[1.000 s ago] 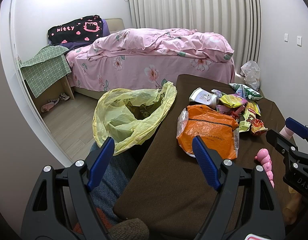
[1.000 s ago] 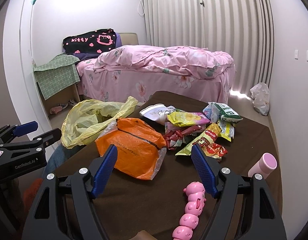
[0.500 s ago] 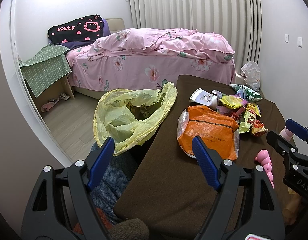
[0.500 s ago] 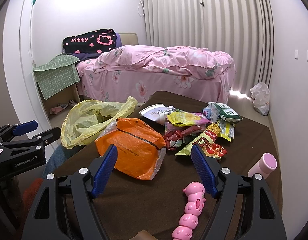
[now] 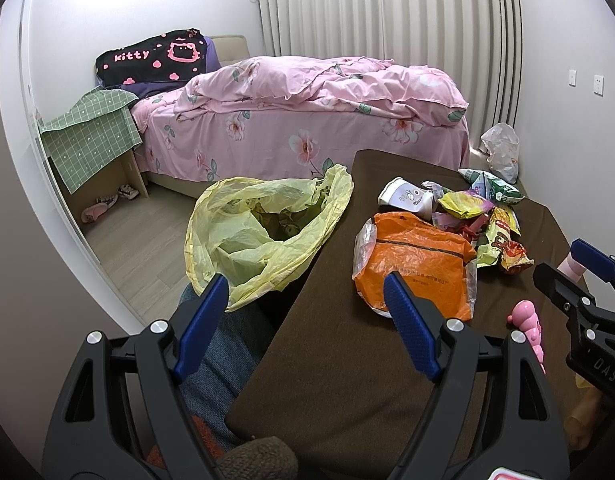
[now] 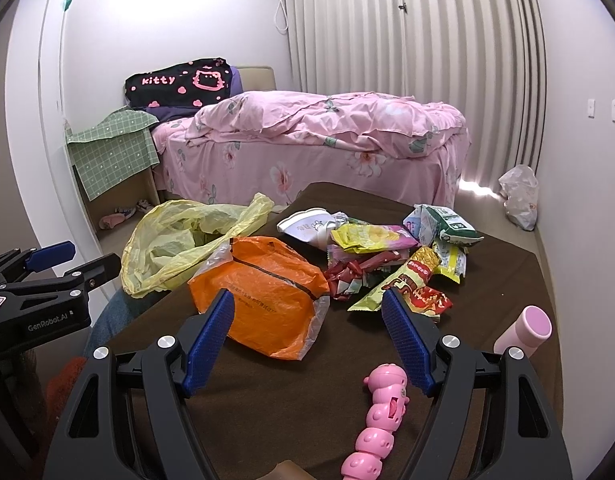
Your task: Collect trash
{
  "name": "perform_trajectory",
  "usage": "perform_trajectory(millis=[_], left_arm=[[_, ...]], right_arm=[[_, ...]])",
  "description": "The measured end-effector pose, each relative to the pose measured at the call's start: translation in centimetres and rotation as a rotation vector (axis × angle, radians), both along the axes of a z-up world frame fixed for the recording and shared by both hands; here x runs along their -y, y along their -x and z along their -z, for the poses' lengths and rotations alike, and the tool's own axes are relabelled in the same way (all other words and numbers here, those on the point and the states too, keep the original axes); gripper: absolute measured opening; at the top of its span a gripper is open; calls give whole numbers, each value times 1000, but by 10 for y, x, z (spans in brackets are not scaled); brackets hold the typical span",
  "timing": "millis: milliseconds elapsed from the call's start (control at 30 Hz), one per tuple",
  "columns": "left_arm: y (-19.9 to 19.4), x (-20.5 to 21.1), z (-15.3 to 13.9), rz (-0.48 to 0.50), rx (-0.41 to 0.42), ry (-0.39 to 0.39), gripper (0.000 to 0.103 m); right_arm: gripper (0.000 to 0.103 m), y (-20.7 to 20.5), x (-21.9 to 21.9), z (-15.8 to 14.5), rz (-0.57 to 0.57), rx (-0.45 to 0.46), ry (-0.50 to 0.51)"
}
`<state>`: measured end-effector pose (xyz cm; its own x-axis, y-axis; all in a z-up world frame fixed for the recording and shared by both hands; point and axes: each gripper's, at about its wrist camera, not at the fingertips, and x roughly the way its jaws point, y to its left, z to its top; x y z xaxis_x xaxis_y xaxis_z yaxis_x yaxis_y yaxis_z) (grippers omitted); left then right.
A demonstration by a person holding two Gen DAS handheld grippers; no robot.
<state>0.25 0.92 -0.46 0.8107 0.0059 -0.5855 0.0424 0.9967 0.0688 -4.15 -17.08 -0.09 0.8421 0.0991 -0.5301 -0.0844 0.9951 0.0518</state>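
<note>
both tongs, the left gripper (image 5: 305, 310) and right gripper (image 6: 307, 326), are being held spread and empty; the orange wrapper (image 6: 263, 298) is best pinched at its edge, beside the yellow bag (image 5: 259, 236).

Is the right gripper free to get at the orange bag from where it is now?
Probably yes: the right gripper is open and empty, and the orange bag lies just ahead on the table, uncovered.

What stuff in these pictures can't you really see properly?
- Inside the yellow bag: its own folds hide the bottom, both views.
- Small print on the orange bag: too small to read.
- Pink toy: the right gripper covers part of it in the left wrist view.
- Table near edge: cut off behind the fingers.
</note>
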Motion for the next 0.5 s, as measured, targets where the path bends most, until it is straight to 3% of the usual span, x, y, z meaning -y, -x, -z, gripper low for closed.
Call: perform_trajectory(millis=[500], left_arm=[[-2, 1, 2, 11, -7, 10, 76]], right_arm=[[72, 0, 0, 0, 2, 0, -1]])
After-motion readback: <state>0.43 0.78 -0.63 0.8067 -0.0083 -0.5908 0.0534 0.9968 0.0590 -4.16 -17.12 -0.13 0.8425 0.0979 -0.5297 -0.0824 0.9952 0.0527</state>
